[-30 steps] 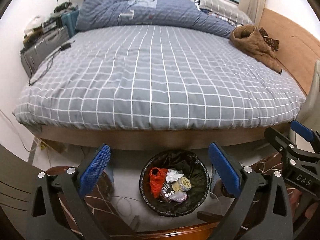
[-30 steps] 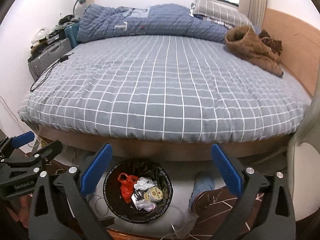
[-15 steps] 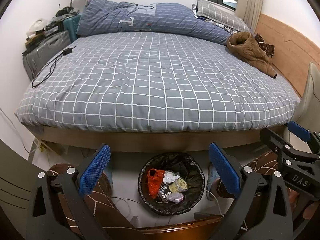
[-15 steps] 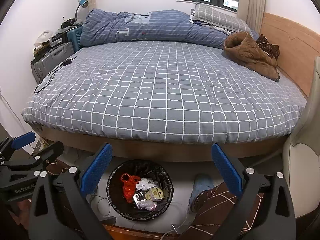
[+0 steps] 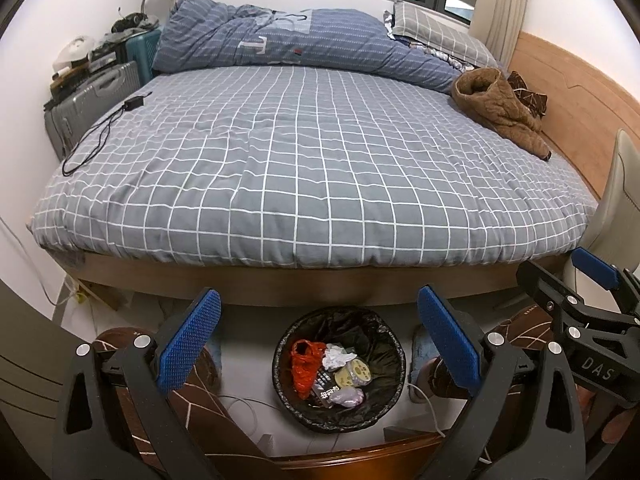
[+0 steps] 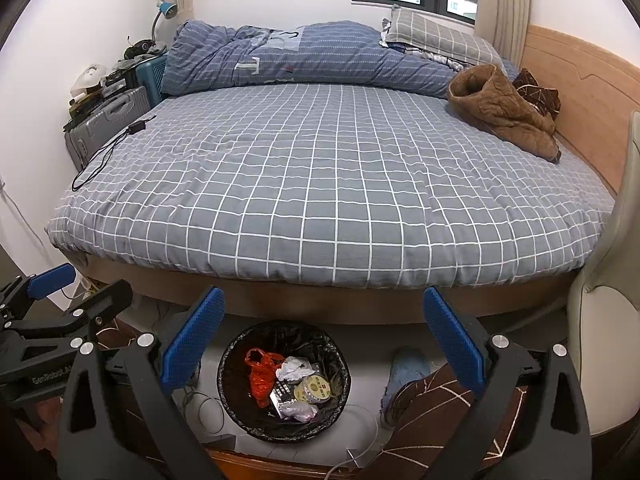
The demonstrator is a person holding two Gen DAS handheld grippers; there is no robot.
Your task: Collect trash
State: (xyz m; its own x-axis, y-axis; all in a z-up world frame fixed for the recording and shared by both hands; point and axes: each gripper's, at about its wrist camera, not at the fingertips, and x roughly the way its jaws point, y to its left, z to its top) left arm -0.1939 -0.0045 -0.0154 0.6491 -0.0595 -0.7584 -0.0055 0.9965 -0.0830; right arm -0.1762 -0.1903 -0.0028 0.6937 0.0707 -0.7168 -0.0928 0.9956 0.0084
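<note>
Holding two open grippers: left gripper (image 5: 318, 344), right gripper (image 6: 324, 344)

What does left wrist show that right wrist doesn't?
Left wrist only: the right gripper at its right edge.

Right wrist only: the left gripper at its left edge, and more of the cream chair.

Both: the bin on the floor between open, empty jaws, with a red bag and other trash inside, the bed and the brown coat.
</note>
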